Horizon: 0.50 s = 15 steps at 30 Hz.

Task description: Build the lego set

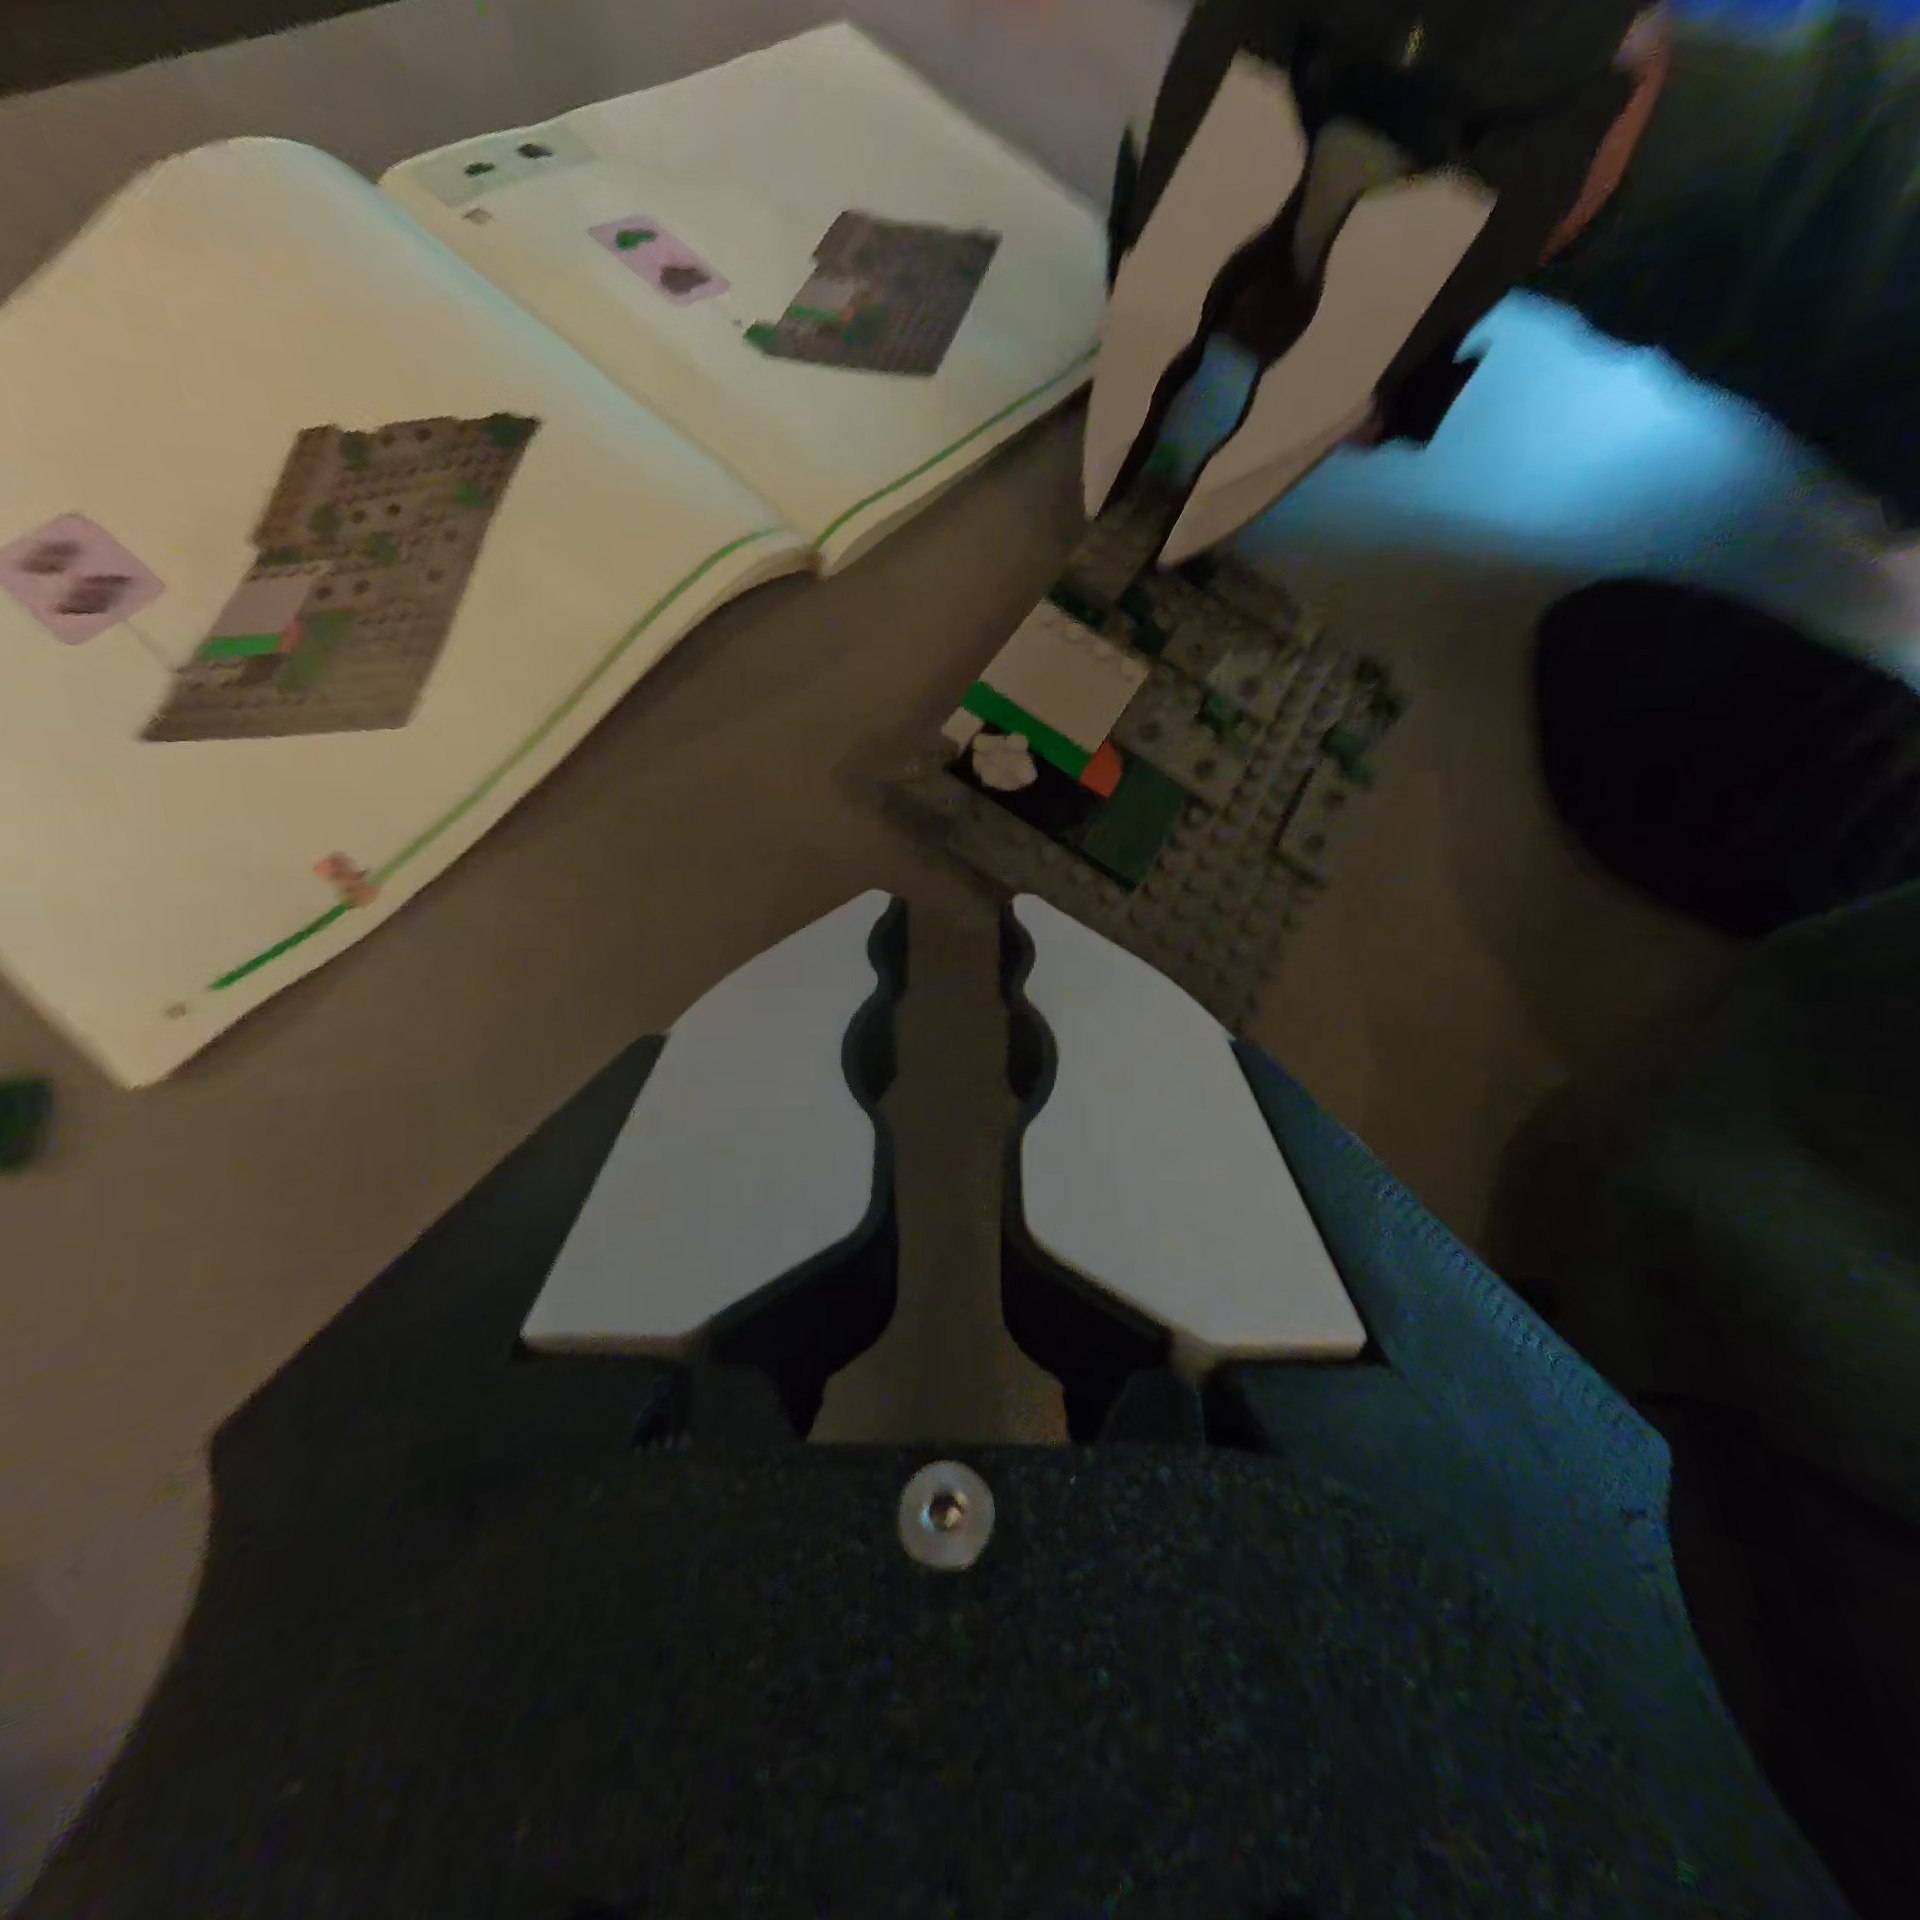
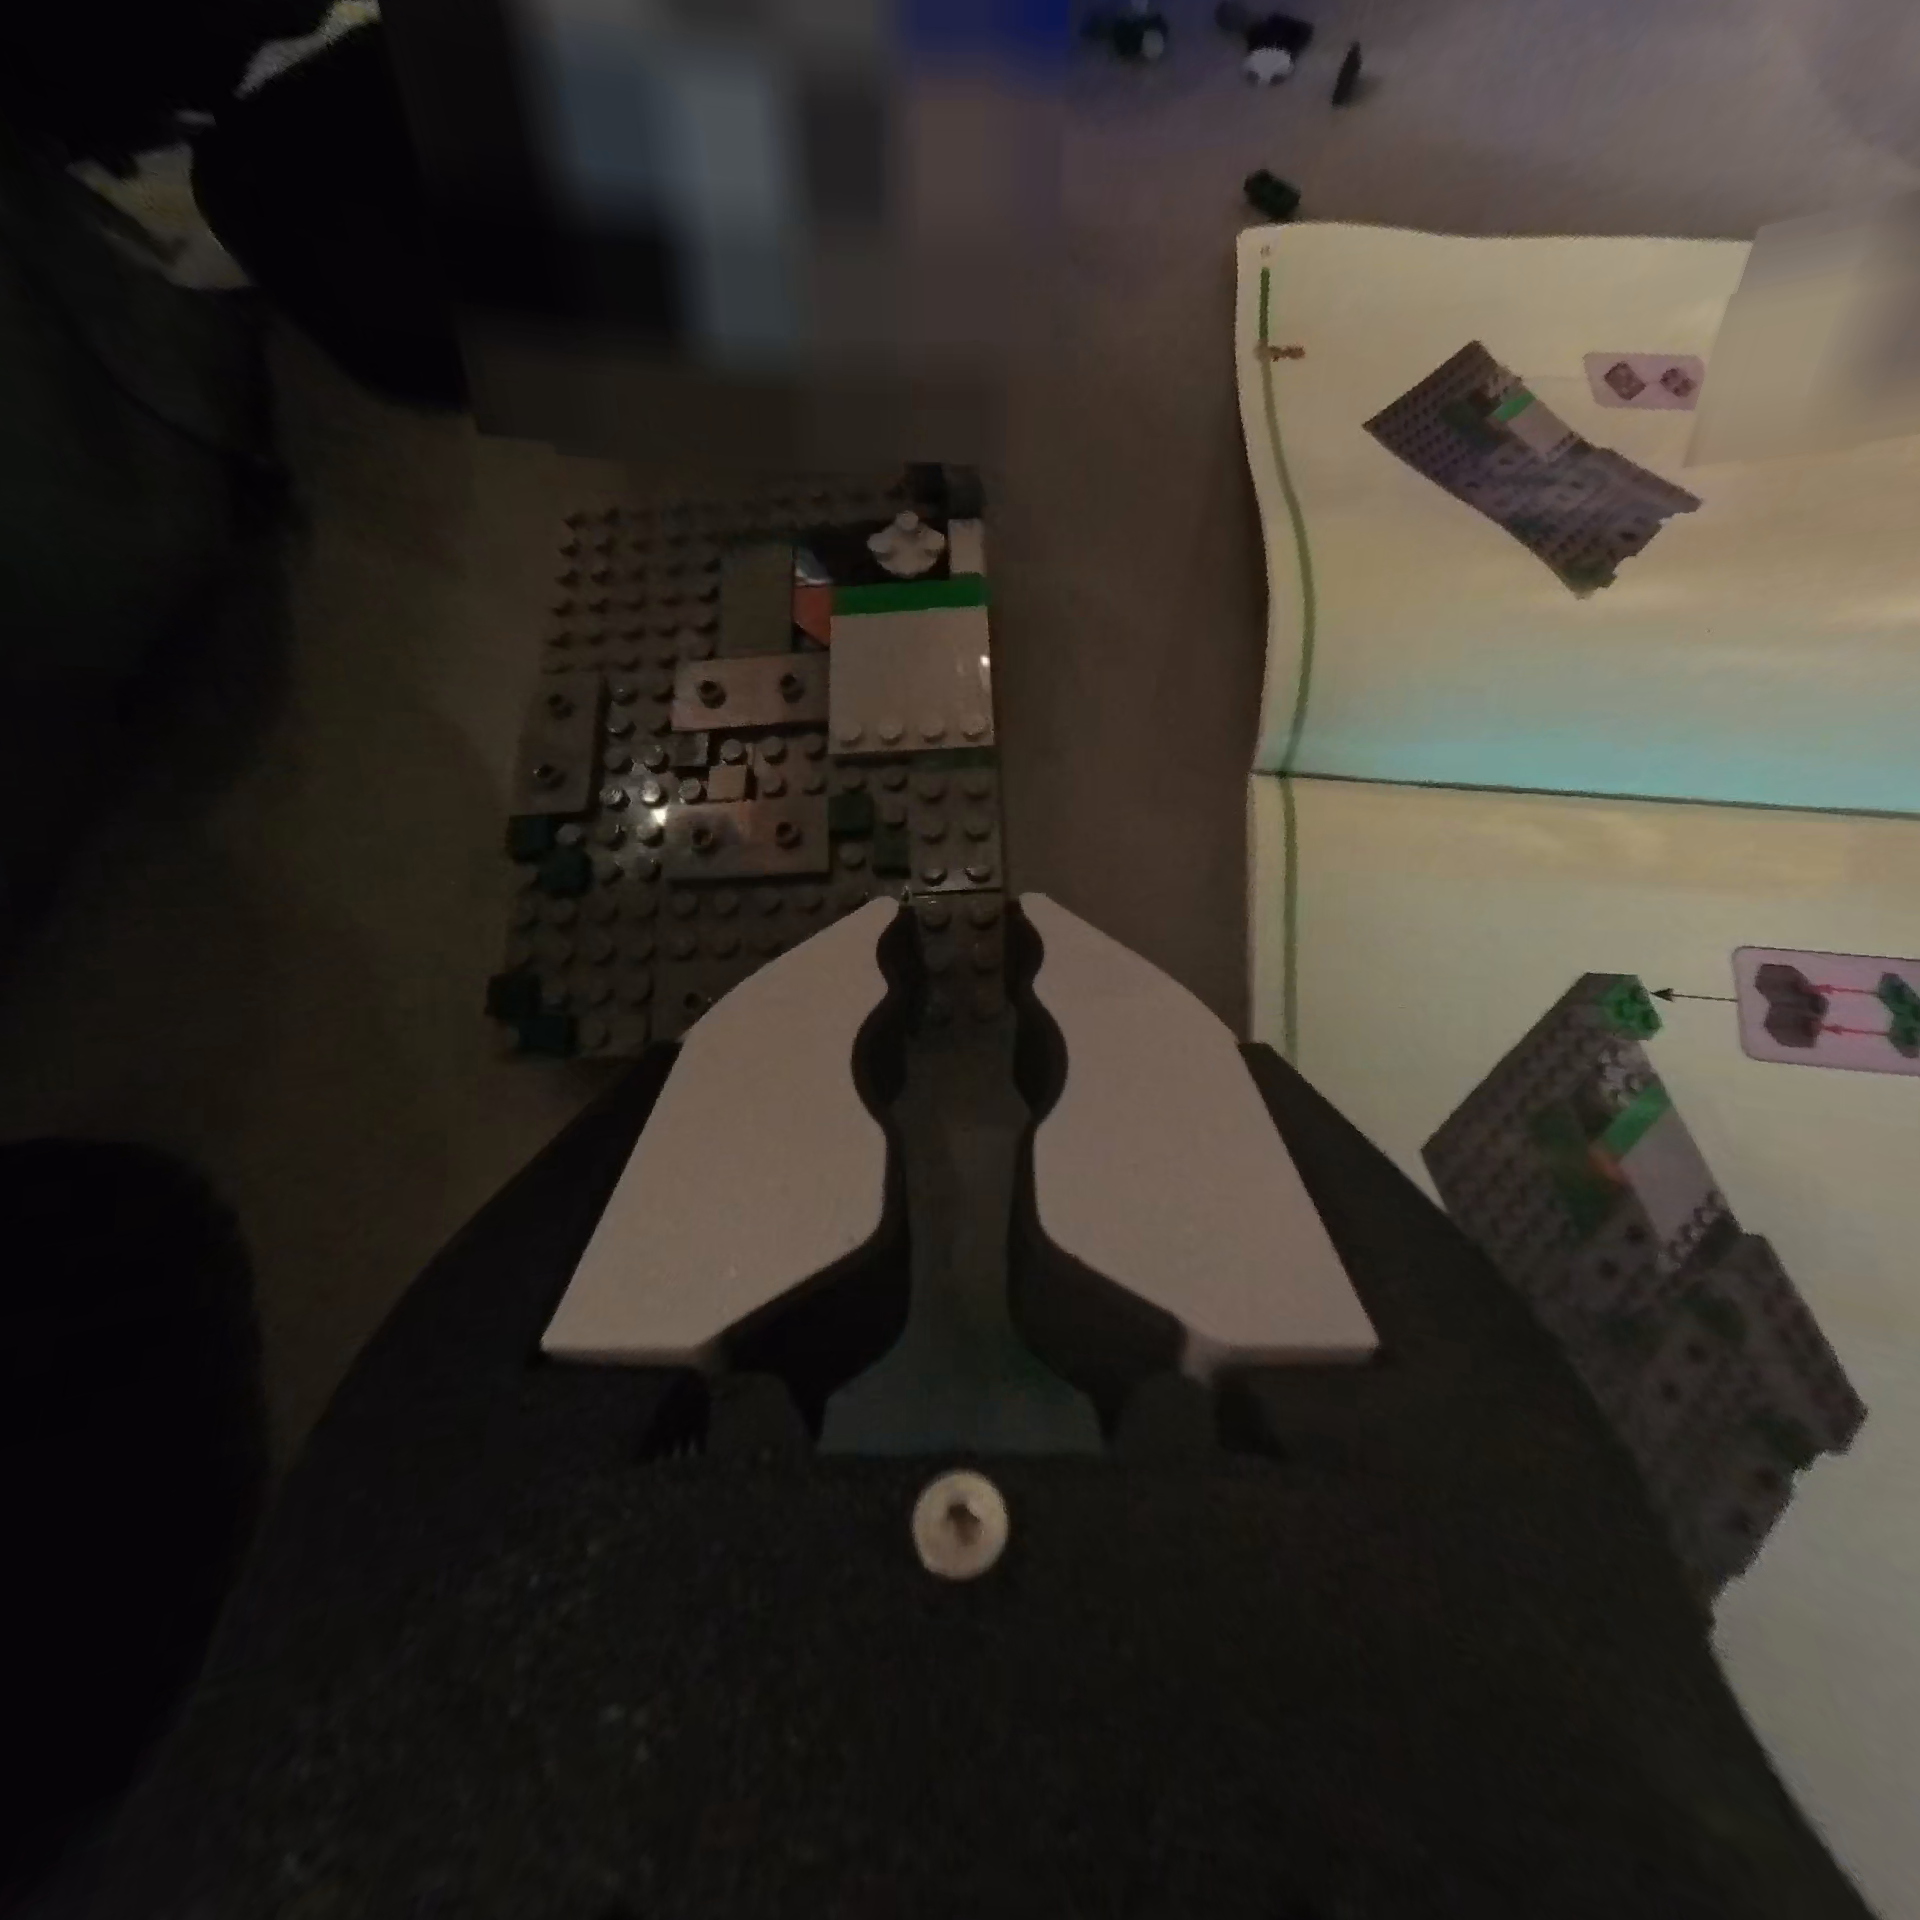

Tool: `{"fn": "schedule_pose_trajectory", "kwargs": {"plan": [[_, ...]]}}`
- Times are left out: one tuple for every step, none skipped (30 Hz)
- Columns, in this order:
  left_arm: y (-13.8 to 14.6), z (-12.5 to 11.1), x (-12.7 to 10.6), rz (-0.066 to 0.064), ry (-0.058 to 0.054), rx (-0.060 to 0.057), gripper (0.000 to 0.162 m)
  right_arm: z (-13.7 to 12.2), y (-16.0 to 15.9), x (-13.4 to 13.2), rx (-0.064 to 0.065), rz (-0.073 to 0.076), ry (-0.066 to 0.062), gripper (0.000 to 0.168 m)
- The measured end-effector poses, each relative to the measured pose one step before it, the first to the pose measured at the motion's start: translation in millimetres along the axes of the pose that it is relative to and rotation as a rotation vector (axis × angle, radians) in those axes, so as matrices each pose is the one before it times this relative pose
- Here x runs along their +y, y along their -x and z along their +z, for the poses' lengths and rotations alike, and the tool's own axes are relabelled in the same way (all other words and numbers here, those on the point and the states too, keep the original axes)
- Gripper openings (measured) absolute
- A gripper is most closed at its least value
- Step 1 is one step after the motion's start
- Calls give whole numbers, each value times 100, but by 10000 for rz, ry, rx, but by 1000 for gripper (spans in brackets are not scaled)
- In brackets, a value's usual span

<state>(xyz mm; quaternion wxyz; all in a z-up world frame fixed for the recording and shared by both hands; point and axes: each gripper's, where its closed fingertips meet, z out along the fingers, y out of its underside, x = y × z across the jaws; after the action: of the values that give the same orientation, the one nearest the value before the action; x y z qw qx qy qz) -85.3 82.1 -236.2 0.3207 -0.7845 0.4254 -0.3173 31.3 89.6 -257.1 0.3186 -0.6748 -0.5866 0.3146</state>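
Note:
The lego build sits on a grey studded baseplate [image 1: 1247, 831], also seen in the right wrist view [image 2: 623, 935]. It carries a white slab [image 1: 1060, 675], a green strip, an orange piece, a small white round piece [image 1: 1003, 767] and a dark green tile. My right gripper [image 2: 958, 906] is shut on a grey two-stud-wide piece [image 2: 961, 956] at the baseplate's edge. It also shows in the left wrist view [image 1: 1143, 525], coming down at the build's far corner. My left gripper [image 1: 954, 912] hovers just short of the baseplate's near corner, jaws slightly apart and empty.
An open instruction booklet [image 1: 416, 520] lies beside the build; it also shows in the right wrist view [image 2: 1558, 727]. A loose dark green piece [image 1: 21, 1122] lies at the table's left. Small dark pieces [image 2: 1273, 187] lie beyond the booklet. A black rounded object [image 1: 1714, 748] sits right of the build. One gripper's finger ends stand about 12 centimeters off the other's. The black rounded object [image 1: 1714, 748] is closer to my right gripper, around 20 centimeters from its tips; the left tips are 25 centimeters off.

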Motion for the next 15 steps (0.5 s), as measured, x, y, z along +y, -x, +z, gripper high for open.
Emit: {"fn": "schedule_pose_trajectory", "kwargs": {"plan": [[-302,23,-338,-377,-124,470,19,-217,155,-51,84,-30,-105,16],[-372,36,-348,-436,-139,521,22,-203,196,-89,75,-32,-118,16],[-353,76,-385,-463,-177,497,24,-209,207,-98,65,-33,-111,16],[-282,124,-350,-473,-181,437,25,-197,190,-92,91,-56,-88,16],[-301,188,-320,-496,-174,445,27,-202,163,-123,104,-72,-76,16],[-255,205,-291,-499,-172,408,28,-204,153,-154,91,-68,-78,16],[-141,239,-291,-528,-199,346,29,-208,151,-169,84,-69,-65,16],[-33,252,-257,-584,-200,295,31,-197,144,-174,73,-72,-56,16],[-97,240,-199,-629,-187,361,34,-205,142,-177,48,-60,-48,16],[-253,215,-202,-680,-199,475,36,-186,117,-127,48,-56,-28,16],[-185,189,-163,-666,-176,423,37,-172,87,-92,51,-53,-3,16],[73,169,-88,-489,-122,215,39,-151,80,-72,39,-44,-6,16],[146,146,9,-323,-71,108,39,-141,63,-75,34,-33,-17,16],[1,147,12,-274,-64,164,39,-116,35,-64,26,-20,-16,16],[-103,176,88,-301,-20,210,39,-99,28,-54,17,-19,-20,16]]}}
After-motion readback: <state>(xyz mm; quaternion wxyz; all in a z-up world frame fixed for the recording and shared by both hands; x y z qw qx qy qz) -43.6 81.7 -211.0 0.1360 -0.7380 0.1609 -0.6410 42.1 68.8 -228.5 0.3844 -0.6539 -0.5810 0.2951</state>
